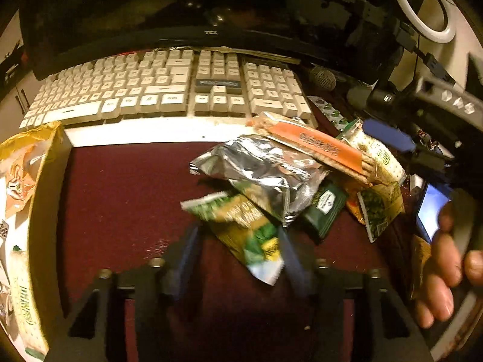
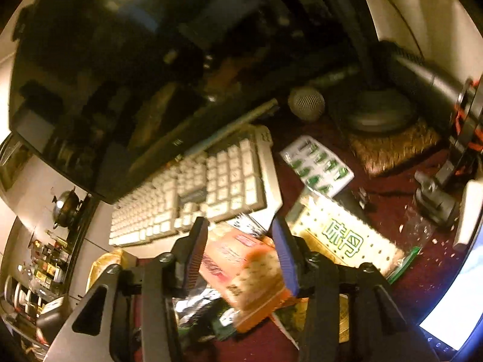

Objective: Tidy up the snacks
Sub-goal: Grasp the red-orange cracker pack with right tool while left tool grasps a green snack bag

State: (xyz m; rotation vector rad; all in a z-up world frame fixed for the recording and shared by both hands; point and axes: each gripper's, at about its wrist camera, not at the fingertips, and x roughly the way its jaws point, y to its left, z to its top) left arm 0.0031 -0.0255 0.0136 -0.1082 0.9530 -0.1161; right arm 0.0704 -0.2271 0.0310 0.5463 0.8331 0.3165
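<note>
Snacks pile on dark red counter (image 1: 120, 199), right of centre in left wrist view. Left gripper (image 1: 238, 256) nearest, fingers apart, a green-yellow packet (image 1: 241, 226) lying between them; packet blurred, cannot tell if fingers actually touch it. Just beyond it a silver foil bag (image 1: 259, 172) overlaps the packet's far end, dark green sachet (image 1: 326, 208) tucked under the foil's right side. Orange cracker pack (image 1: 317, 147) lies across the top of the pile, white-green cracker pack (image 1: 380, 157) beside it on the right, green leafy packet (image 1: 380, 208) below that. Yellow carton (image 1: 33, 211) at far left edge holds more packets. Hand (image 1: 446, 274) at right edge of left view.

Right wrist view: right gripper (image 2: 241, 259) with blue-padded fingers spread medium-wide, orange cracker pack (image 2: 250, 277) sits between them; right pad looks against the pack, left pad contact unclear from blur, so cannot tell if it is gripped. White-green cracker pack (image 2: 344, 235) just right of the gripper, foil and green wrappers below. Crumbs scattered on counter at right.

Further back: white keyboard (image 1: 169, 90) behind the pile, blister pill sheet (image 2: 317, 166) near its right end, microphone (image 2: 306, 102) past that, black monitor (image 1: 151, 15) at back, ring light (image 1: 422, 3) top right
</note>
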